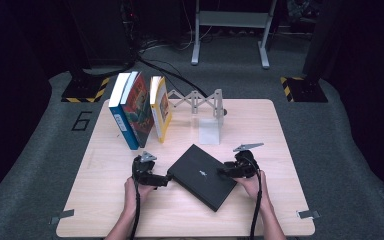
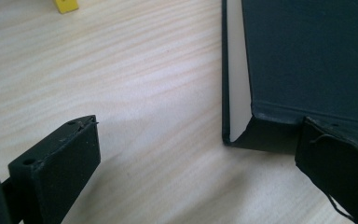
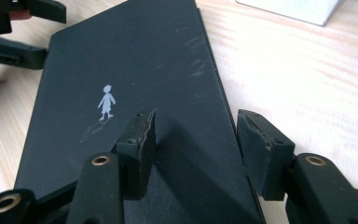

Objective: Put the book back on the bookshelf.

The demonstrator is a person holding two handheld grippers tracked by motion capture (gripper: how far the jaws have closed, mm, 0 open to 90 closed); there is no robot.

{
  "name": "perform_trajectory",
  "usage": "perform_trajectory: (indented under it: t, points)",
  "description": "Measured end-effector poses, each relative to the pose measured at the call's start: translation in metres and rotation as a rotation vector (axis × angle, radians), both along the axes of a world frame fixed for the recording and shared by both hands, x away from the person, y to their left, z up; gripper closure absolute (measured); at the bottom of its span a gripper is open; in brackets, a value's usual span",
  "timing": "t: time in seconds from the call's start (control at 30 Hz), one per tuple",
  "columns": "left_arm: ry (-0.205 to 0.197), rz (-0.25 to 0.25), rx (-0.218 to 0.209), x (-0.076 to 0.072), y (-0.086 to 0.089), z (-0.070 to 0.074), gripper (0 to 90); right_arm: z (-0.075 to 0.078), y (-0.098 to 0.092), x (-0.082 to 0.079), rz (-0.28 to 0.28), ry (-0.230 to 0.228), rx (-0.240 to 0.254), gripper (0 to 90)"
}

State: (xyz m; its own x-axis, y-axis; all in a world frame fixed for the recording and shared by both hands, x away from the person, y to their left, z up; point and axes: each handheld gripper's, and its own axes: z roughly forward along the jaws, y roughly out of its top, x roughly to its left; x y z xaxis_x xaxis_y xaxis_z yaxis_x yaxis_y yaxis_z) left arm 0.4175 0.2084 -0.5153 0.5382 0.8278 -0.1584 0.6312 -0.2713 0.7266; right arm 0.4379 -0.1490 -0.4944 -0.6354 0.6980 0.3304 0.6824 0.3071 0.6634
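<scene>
Book [image 1: 201,176] pickup, grasp stage: black hardcover lies flat at table [image 1: 260,210] centre, at 5 o'clock from the upright books [image 1: 139,109] in the extending rack [image 1: 195,102]. Right gripper [image 3: 196,137] straddles its edge, one jaw above the cover, one beyond the edge, jaws half-wide, not clamped. Left gripper [image 2: 198,154] gapes wide; book corner sits by one jaw at 3 o'clock. Next, probably: pinch both sides, then lift.

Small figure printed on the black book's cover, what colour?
Pale silvery white, a small standing figure on the black book. Right gripper view shows it best.
</scene>
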Motion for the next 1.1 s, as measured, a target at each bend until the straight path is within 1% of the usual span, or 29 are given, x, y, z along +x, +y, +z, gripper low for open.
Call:
perform_trajectory:
  t: [0.07, 0.1, 0.17, 0.2, 0.27, 0.3, 0.33, 0.43, 0.47, 0.5, 0.53, 0.6, 0.63, 0.7, 0.73, 0.8, 0.87, 0.93, 0.97, 1.0, 1.03, 1.07, 1.1]
  points:
    - [-0.004, 0.007, 0.001, 0.003, -0.003, 0.000, 0.0, 0.000, -0.003, -0.004, -0.006, 0.005, 0.004, 47.8]
    - [0.002, 0.005, 0.001, 0.005, -0.004, 0.000, 0.0, -0.001, -0.005, -0.006, -0.009, 0.003, 0.002, 47.9]
    - [0.005, 0.006, 0.002, 0.010, -0.007, 0.001, 0.0, 0.000, -0.007, -0.010, -0.022, 0.017, 0.007, 48.0]
    - [-0.003, 0.010, 0.002, 0.011, -0.008, 0.000, 0.0, 0.000, -0.008, -0.012, -0.023, 0.023, 0.006, 48.0]
    - [0.007, 0.007, 0.003, 0.015, -0.011, 0.001, 0.0, 0.001, -0.010, -0.016, -0.028, 0.027, -0.005, 48.0]
    - [0.002, 0.010, 0.000, 0.017, -0.013, 0.000, 0.0, 0.002, -0.010, -0.018, -0.035, 0.037, -0.008, 48.0]
    - [0.000, 0.013, -0.001, 0.019, -0.014, 0.000, 0.0, 0.002, -0.011, -0.019, -0.037, 0.037, -0.016, 47.9]
    - [0.015, 0.008, -0.013, 0.023, -0.015, 0.000, 0.0, 0.004, -0.013, -0.021, -0.041, 0.051, -0.028, 47.4]
    - [0.017, 0.015, -0.018, 0.022, -0.015, -0.001, 0.0, 0.004, -0.013, -0.020, -0.048, 0.045, -0.027, 45.8]
    - [0.014, 0.018, -0.024, 0.021, -0.014, -0.001, 0.2, 0.004, -0.013, -0.020, -0.067, 0.049, -0.020, 45.0]
    - [0.010, 0.028, -0.039, 0.018, -0.014, -0.001, 0.2, 0.004, -0.014, -0.018, -0.068, 0.036, -0.010, 43.5]
    - [0.021, 0.018, -0.039, 0.013, -0.014, 0.000, 0.2, 0.004, -0.013, -0.015, -0.075, 0.027, -0.004, 42.1]
    - [0.014, 0.009, -0.026, 0.010, -0.014, 0.000, 0.2, 0.004, -0.012, -0.013, -0.071, 0.018, -0.007, 41.7]
    - [0.021, -0.005, -0.014, 0.004, -0.019, 0.000, 0.2, 0.004, -0.010, -0.010, -0.080, 0.006, -0.004, 41.6]
    - [0.017, -0.012, -0.007, 0.001, -0.022, -0.001, 0.2, 0.005, -0.009, -0.008, -0.078, -0.002, -0.009, 41.8]
    - [0.020, -0.023, 0.015, -0.002, -0.028, -0.001, 0.2, 0.004, -0.006, -0.006, -0.069, -0.004, -0.012, 42.2]
    - [0.018, -0.025, 0.020, -0.003, -0.032, -0.003, 0.2, 0.003, -0.002, -0.003, -0.057, 0.004, -0.022, 43.2]
    - [0.013, -0.019, 0.012, -0.002, -0.031, -0.003, 0.0, 0.003, 0.001, -0.002, -0.052, 0.004, -0.032, 44.7]
    - [0.020, -0.020, 0.007, -0.001, -0.031, -0.003, 0.0, 0.003, 0.001, -0.002, -0.049, 0.006, -0.026, 45.2]
    - [0.022, -0.023, 0.015, -0.001, -0.030, -0.003, 0.0, 0.002, 0.002, -0.002, -0.046, 0.005, -0.022, 46.3]
    - [0.015, -0.018, 0.013, 0.000, -0.031, -0.003, 0.0, 0.002, 0.002, -0.002, -0.041, 0.006, -0.014, 47.3]
    - [0.017, -0.016, 0.010, 0.000, -0.031, -0.003, 0.0, 0.001, 0.001, -0.002, -0.036, 0.006, -0.009, 47.2]
    - [0.015, -0.017, 0.013, 0.001, -0.032, -0.003, 0.0, 0.001, 0.001, -0.003, -0.045, 0.016, -0.005, 47.3]
